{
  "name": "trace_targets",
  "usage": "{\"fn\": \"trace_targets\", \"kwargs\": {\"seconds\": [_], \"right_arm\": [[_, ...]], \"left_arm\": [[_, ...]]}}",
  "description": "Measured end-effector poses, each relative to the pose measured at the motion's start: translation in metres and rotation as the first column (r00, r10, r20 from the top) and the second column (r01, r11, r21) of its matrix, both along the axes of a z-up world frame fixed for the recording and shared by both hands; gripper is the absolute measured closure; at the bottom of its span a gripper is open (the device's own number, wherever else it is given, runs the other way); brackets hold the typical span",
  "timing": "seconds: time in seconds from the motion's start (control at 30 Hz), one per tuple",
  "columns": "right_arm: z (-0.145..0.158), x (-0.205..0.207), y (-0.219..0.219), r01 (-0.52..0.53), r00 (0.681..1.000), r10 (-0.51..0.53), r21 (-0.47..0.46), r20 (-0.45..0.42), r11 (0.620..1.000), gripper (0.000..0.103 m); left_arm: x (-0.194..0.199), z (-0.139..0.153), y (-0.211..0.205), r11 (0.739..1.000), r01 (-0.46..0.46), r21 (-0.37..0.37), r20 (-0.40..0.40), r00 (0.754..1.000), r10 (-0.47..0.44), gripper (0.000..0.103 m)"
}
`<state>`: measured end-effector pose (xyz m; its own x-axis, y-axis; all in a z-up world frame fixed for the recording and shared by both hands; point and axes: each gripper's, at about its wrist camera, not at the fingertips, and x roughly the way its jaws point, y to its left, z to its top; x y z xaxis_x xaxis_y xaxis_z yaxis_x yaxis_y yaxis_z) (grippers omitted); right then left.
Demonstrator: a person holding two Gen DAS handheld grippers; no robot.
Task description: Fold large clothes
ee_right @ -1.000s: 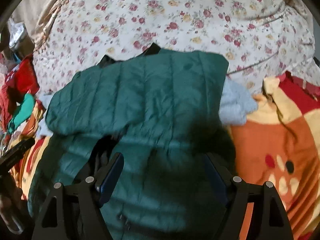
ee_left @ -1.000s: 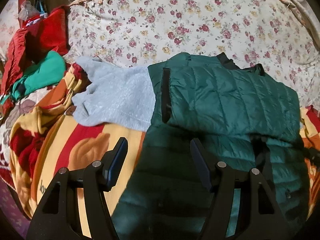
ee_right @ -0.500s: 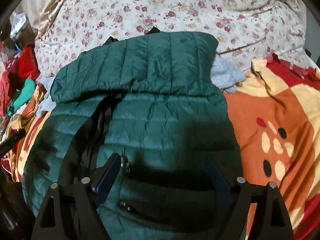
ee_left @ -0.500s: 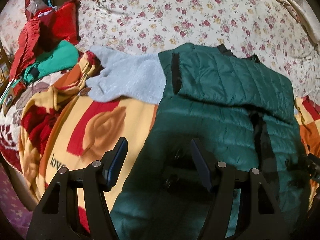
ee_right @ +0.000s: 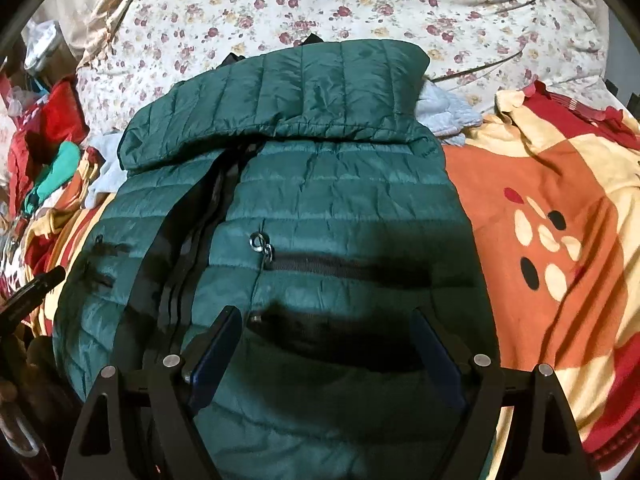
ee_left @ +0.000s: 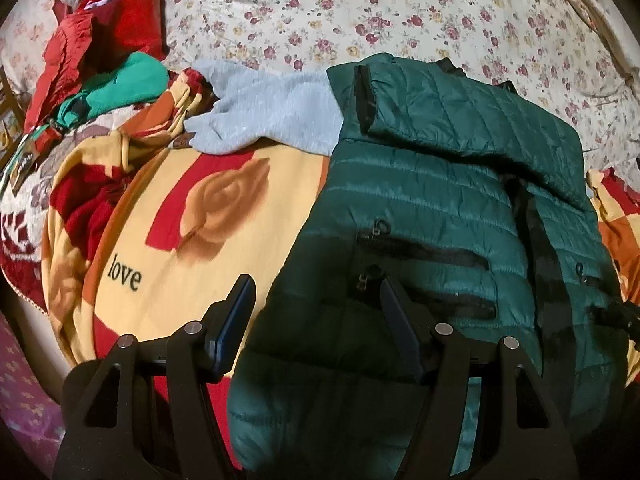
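A dark green quilted puffer jacket (ee_left: 432, 216) lies on the bed with its upper part folded down over the body; zip pockets and the front zipper face up. It also shows in the right wrist view (ee_right: 320, 208). My left gripper (ee_left: 316, 292) is open and empty above the jacket's lower left edge. My right gripper (ee_right: 324, 320) is open and empty above the jacket's lower middle, near a pocket zipper. The left gripper's tip (ee_right: 32, 292) shows at the left edge of the right view.
A grey sweater (ee_left: 268, 108) lies partly under the jacket's far side. A yellow, red and orange blanket (ee_left: 192, 216) covers the near bed; a floral sheet (ee_left: 360, 12) lies beyond. Red and teal clothes (ee_left: 100, 64) are piled at the far left.
Both grippers have drawn back toward me and away from the folded top. More of the jacket's lower body and pocket zippers has come into view. Both stay open.
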<state>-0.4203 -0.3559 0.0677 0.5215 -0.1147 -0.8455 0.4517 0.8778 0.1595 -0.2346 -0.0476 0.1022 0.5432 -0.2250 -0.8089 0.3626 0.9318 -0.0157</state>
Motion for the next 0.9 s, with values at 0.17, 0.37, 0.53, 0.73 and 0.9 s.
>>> {"fn": "trace_targets", "kwargs": {"seconds": [0.17,0.37,0.53,0.73,0.9], "right_arm": [[-0.006,-0.008,0.002,0.004,1.0,-0.004,0.012,-0.019,1.0,0.018],[-0.011,-0.021,0.001,0.009,0.999,-0.009,0.014,-0.038,1.0,0.018],[-0.012,-0.028,-0.001,0.013,0.999,-0.012,0.015,-0.042,1.0,0.018],[-0.011,-0.029,0.001,0.009,0.999,-0.009,0.013,-0.041,1.0,0.018],[-0.011,-0.031,0.001,0.009,0.999,-0.008,0.018,-0.039,1.0,0.018]], "left_arm": [[-0.006,-0.002,0.002,1.0,0.006,0.006,-0.006,1.0,-0.006,0.038],[-0.013,-0.004,0.004,1.0,0.005,0.003,-0.02,1.0,-0.005,0.038],[-0.019,-0.007,0.001,1.0,0.017,0.018,-0.024,1.0,-0.017,0.038],[-0.022,-0.006,0.003,1.0,0.015,0.011,-0.031,0.999,-0.014,0.038],[-0.025,-0.005,0.004,1.0,0.017,0.012,-0.035,0.999,-0.017,0.038]]}}
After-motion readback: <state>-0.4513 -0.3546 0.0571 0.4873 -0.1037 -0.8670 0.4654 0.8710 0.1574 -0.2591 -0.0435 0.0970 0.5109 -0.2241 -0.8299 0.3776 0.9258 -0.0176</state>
